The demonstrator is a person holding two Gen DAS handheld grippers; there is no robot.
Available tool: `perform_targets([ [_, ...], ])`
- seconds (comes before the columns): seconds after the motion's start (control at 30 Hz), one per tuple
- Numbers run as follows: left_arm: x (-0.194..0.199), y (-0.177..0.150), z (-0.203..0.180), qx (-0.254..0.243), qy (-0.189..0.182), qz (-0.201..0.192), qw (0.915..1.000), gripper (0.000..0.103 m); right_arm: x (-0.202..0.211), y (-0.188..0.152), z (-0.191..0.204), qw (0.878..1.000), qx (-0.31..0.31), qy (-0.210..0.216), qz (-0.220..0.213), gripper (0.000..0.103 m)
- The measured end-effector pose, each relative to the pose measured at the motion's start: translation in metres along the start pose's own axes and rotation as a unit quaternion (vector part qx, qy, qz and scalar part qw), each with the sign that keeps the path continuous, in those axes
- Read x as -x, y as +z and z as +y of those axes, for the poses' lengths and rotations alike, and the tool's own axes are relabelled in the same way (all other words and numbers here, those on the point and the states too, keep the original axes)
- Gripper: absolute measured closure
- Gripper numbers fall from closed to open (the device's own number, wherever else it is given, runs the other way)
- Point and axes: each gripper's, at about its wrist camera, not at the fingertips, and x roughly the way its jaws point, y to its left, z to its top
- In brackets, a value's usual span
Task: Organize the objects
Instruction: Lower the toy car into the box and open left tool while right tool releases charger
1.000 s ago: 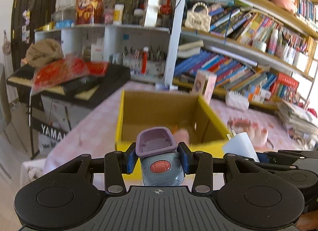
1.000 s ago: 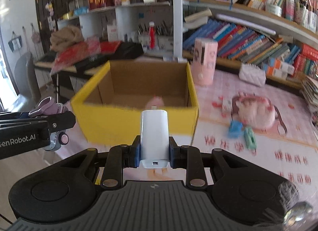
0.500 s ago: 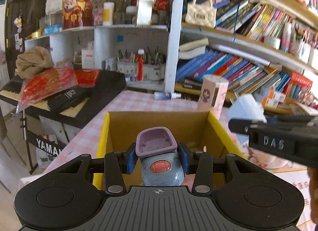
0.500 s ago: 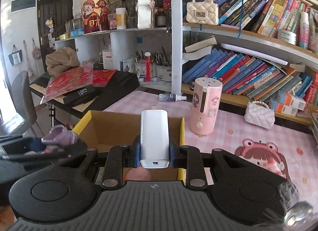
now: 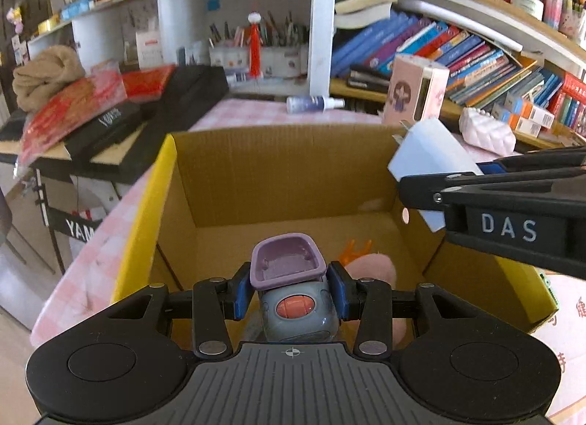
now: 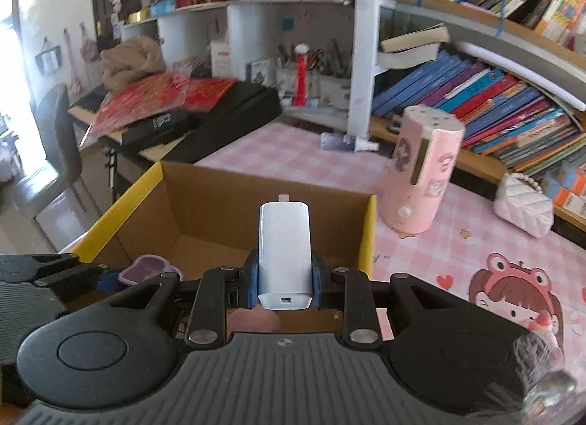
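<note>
Hovering over the open cardboard box (image 5: 293,176), your left gripper (image 5: 289,289) has its jaws clamped on a grey-and-purple toy (image 5: 293,293). Your right gripper (image 6: 285,284) grips a white charger (image 6: 285,253) above the box's right side.

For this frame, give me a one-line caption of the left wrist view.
Left claw holds a grey-and-purple toy over the open cardboard box; right claw brings a white charger alongside.

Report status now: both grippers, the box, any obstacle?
Left gripper shut on toy car, right gripper shut on white charger. Both over cardboard box. Pink item inside; no obstacle.
</note>
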Motion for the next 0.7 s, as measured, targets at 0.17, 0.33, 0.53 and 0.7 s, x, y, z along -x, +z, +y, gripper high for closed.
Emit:
perform_targets([
  [0.17,-0.011,0.000,0.001,0.001,-0.007,0.015,0.9999,0.062,-0.015,0.000,-0.001,1.000,0.004,0.007,0.017,0.078],
  [0.33,-0.019,-0.005,-0.001,-0.006,-0.010,0.037,0.9992,0.062,-0.028,-0.001,-0.003,0.999,0.000,0.013,0.037,0.078],
  [0.53,-0.024,-0.009,-0.003,-0.013,-0.009,0.051,0.9986,0.062,-0.040,0.000,-0.004,0.998,-0.005,0.029,0.054,0.078],
  [0.7,-0.025,-0.008,-0.004,-0.011,-0.008,0.051,0.9986,0.061,-0.052,0.001,-0.001,0.997,0.001,0.044,0.070,0.078],
])
